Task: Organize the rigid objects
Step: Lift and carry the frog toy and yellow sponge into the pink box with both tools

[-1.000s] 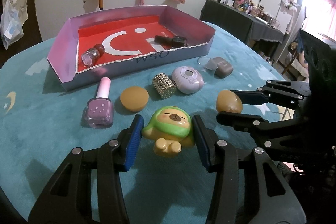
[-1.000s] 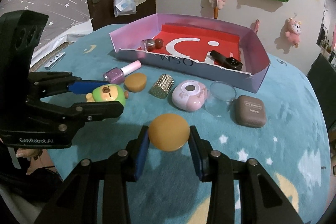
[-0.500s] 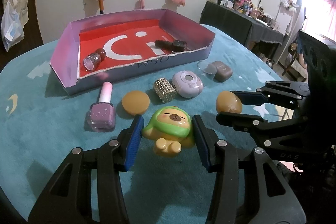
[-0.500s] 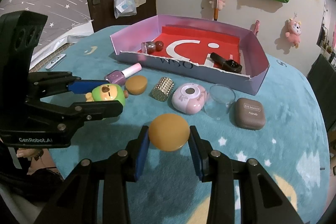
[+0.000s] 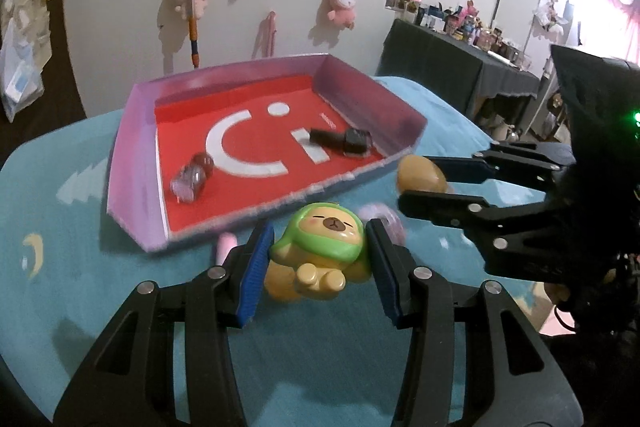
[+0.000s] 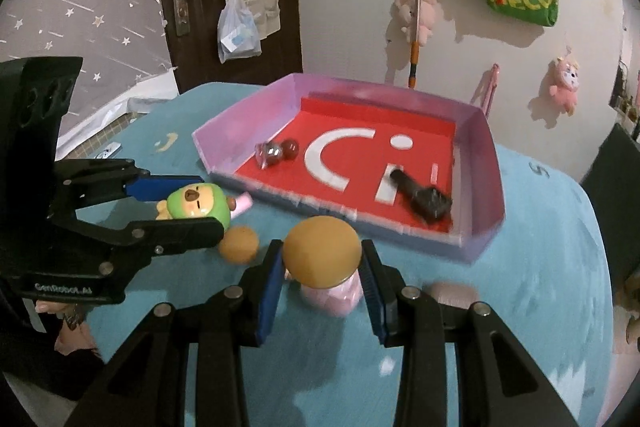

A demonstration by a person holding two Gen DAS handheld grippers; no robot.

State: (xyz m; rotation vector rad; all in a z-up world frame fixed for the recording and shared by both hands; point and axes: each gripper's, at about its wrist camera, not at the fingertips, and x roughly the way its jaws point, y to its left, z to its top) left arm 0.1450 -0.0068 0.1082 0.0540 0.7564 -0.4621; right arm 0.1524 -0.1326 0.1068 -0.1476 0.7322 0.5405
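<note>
Left wrist view
Left gripper (image 5: 318, 255): we see its blue pads clamped on the toy (image 5: 320, 245), one pad on each side of the green hood.
Toy: a green-hooded figure with a tan face and yellow feet, held above the cloth (image 5: 80, 287), just in front of the box's near wall.
Right gripper (image 5: 420, 183): we see it reach in from the right, jaws pinched on a puff (image 5: 418, 175).
Puff: a tan rounded piece, at the box's near right corner.
Box (image 5: 132, 155): lilac walls, red floor with white shapes, standing on the teal cloth.
In the box: a dark bottle (image 5: 342, 141) lies near the right wall; a clear bottle (image 5: 192, 177) with a dark red cap lies near the left wall.
Behind the toy: a pink cap and a blurred pale thing that we cannot make out.

Right wrist view
Right gripper (image 6: 320, 267): we see both pads pressed on the puff (image 6: 320, 251), which is held over a pink case (image 6: 332, 297).
Left gripper (image 6: 192, 201): we see it come in from the left, closed on the toy (image 6: 198, 207).
Second puff (image 6: 239, 244): rests on the cloth (image 6: 540, 287) between the two grippers.
Box (image 6: 480, 183): just beyond the held puff; dark bottle (image 6: 424, 197) toward its near right corner, clear bottle (image 6: 272, 151) by the left wall.
Person: a hand (image 6: 60, 311) shows under the left gripper.
</note>
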